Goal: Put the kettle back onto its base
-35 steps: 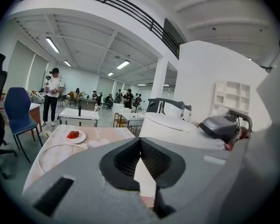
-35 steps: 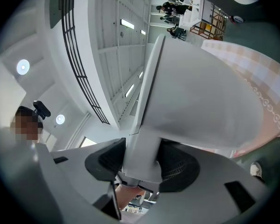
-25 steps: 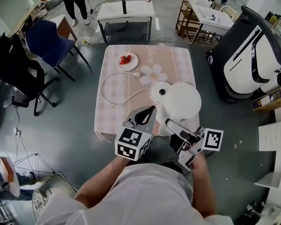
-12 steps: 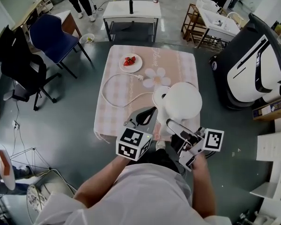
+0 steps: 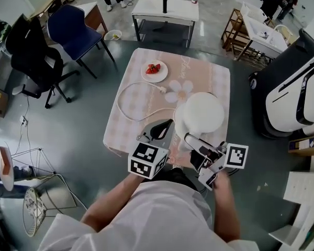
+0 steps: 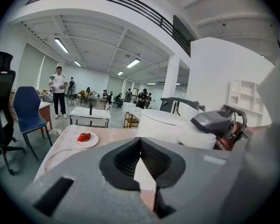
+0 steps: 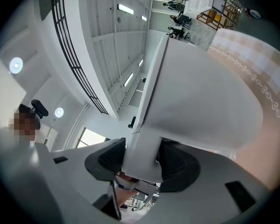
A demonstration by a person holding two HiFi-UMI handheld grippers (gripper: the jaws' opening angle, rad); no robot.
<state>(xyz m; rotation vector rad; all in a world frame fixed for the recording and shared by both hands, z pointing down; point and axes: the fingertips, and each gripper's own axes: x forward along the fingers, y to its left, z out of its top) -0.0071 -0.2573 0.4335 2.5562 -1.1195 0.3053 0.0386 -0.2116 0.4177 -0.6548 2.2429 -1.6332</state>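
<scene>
One relation decides the coming move: the round white plastic base (image 5: 179, 114) shows only as a sliver at the left edge of the white electric kettle (image 5: 204, 114), at the end of the white power cable (image 5: 128, 101). The kettle therefore seems to hang a little to the right of its seat and slightly nearer the person, not squarely over it. I cannot tell how high it is above the cloth-covered worktop (image 5: 136, 124).

The right gripper (image 5: 199, 153) carries it. In the right gripper view the jaws are clenched on the kettle's flat white handle (image 7: 140, 157), and the body (image 7: 200, 92) swells away from them, up and to the right. Its upright axis runs across the jaws' line of sight.

The left gripper (image 5: 166, 124) hovers just beside the kettle's left flank, closer to the base than the right. Its jaws are pressed together at the tips with nothing between them.

The likely next move is a short shift to the left and away from the person, then a level descent. A tilted kettle could miss the centre connector.
</scene>
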